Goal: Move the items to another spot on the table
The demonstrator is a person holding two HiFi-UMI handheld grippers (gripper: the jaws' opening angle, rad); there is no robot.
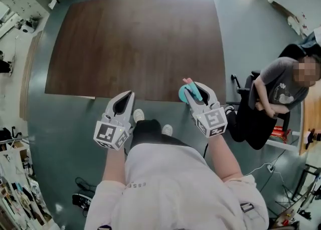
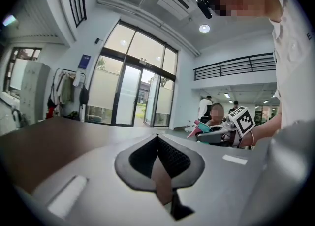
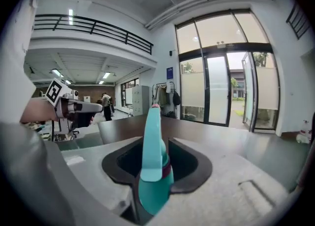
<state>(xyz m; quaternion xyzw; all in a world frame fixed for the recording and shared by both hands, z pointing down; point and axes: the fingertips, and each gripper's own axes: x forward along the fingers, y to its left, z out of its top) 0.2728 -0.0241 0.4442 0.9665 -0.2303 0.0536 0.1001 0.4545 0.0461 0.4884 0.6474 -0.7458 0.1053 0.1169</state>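
My right gripper (image 1: 194, 89) is shut on a teal plastic item (image 1: 184, 93) with a pink tip, held upright just over the near edge of the brown table (image 1: 135, 43). In the right gripper view the teal item (image 3: 153, 166) stands between the jaws and its tip points up past them. My left gripper (image 1: 130, 95) hovers at the table's near edge, to the left, shut with nothing in it. In the left gripper view its pads (image 2: 170, 156) meet. The tabletop bears nothing that I can see.
A person (image 1: 278, 96) sits on a chair at the right, off the table's corner. Grey floor surrounds the table. Shelves and clutter (image 1: 15, 194) stand at the lower left, with glass doors (image 3: 231, 92) beyond the table.
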